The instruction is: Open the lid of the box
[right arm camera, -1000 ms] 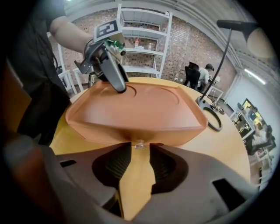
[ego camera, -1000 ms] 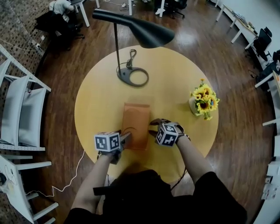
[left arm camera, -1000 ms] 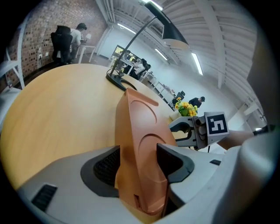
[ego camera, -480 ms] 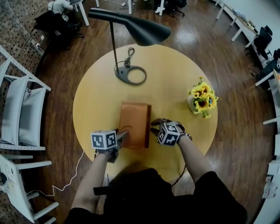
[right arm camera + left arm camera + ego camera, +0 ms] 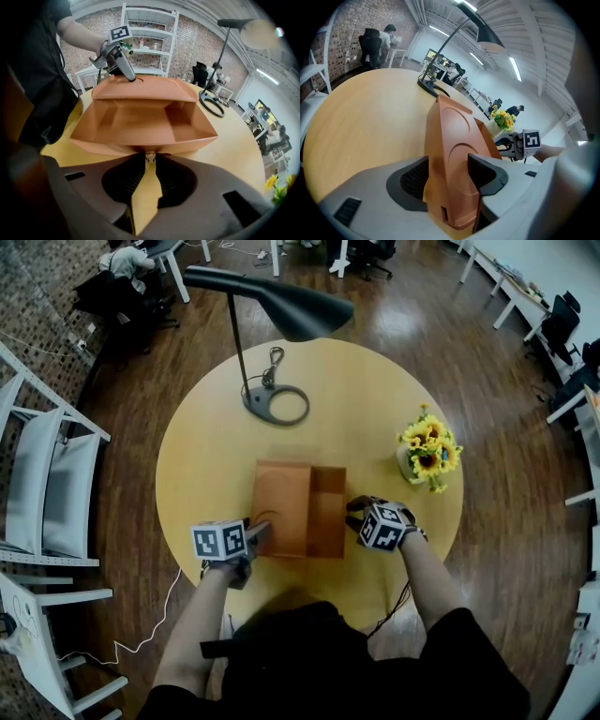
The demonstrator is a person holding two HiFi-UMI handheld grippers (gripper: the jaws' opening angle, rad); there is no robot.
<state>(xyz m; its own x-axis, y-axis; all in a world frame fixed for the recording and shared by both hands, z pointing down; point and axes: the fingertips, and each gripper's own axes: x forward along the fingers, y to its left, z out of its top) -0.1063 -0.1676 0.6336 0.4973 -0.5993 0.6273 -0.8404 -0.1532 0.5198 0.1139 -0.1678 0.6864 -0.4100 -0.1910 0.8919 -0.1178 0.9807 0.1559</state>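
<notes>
Head view looks steeply down; gripper views face the box closely (from opposite sides).

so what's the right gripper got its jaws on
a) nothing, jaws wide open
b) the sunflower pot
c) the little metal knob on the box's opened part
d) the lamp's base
C: in the right gripper view, the right gripper has its jaws pinched on the small metal knob at the near edge of the orange box, whose inside is showing.
</notes>
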